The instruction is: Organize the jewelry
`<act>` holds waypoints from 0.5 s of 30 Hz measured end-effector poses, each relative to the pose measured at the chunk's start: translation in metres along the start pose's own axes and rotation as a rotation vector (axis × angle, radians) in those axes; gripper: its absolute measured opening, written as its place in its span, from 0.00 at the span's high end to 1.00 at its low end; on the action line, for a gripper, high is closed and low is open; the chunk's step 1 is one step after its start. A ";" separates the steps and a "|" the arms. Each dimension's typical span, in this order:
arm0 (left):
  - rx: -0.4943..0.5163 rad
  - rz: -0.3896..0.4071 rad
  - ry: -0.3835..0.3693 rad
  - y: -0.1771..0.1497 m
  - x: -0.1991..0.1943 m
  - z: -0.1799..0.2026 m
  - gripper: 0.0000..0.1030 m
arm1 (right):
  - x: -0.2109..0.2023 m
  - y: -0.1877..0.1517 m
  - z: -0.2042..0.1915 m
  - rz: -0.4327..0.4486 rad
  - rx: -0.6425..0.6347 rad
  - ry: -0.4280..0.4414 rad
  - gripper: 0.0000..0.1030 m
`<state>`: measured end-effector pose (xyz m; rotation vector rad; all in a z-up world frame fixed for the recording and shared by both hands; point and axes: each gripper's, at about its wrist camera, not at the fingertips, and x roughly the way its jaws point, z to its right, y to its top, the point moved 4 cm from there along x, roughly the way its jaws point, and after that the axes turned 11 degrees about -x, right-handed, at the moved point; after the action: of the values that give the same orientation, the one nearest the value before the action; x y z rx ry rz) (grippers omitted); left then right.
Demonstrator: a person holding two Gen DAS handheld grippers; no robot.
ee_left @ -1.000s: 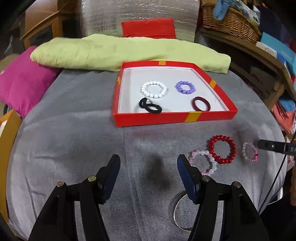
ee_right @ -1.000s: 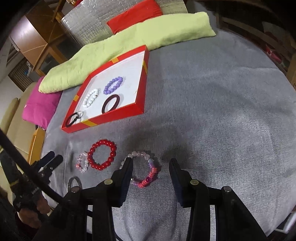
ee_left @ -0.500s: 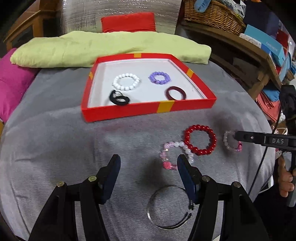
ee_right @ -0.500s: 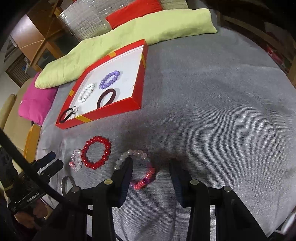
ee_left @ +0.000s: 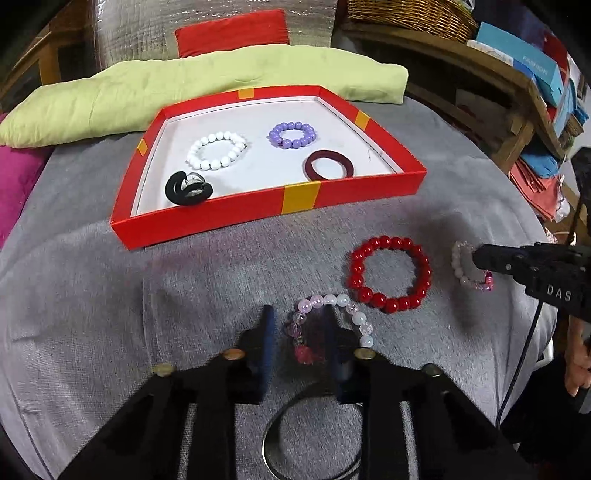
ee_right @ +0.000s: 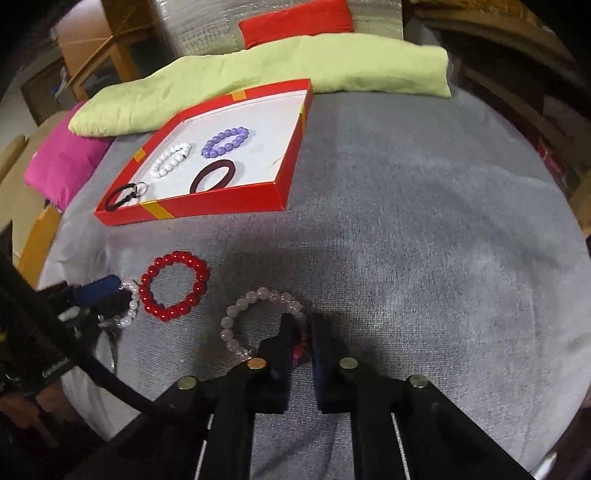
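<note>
A red tray [ee_left: 299,197] with a white floor holds white, purple, maroon and black bracelets; it also shows in the right wrist view [ee_right: 218,206]. On the grey cloth lie a red bead bracelet [ee_left: 389,273], a pale pink bead bracelet [ee_left: 328,325] and a pink-and-clear bracelet [ee_right: 258,321]. My left gripper [ee_left: 299,332] has closed on the near side of the pale pink bracelet. My right gripper [ee_right: 301,332] is shut on the pink end of the pink-and-clear bracelet, which rests on the cloth.
A metal bangle [ee_left: 295,443] lies under my left gripper. A green cushion [ee_left: 184,92] lies behind the tray, a magenta pillow [ee_right: 62,162] to the left. A wooden shelf with a basket [ee_left: 410,14] and boxes stands at right.
Both grippers moved forward and down to the bracelets and closed from wide open. The left one closed on the pale pink bracelet, the right one on the pink-and-clear bracelet.
</note>
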<state>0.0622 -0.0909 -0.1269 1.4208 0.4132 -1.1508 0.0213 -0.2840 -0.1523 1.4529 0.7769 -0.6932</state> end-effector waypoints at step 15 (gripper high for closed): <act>-0.123 0.097 0.034 0.015 -0.031 -0.043 0.93 | -0.014 0.013 0.009 0.083 0.113 0.079 0.93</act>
<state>0.0769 -0.0444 -0.1019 1.3403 0.4265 -1.0075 0.0240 -0.2932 -0.1330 1.6144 0.7434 -0.6282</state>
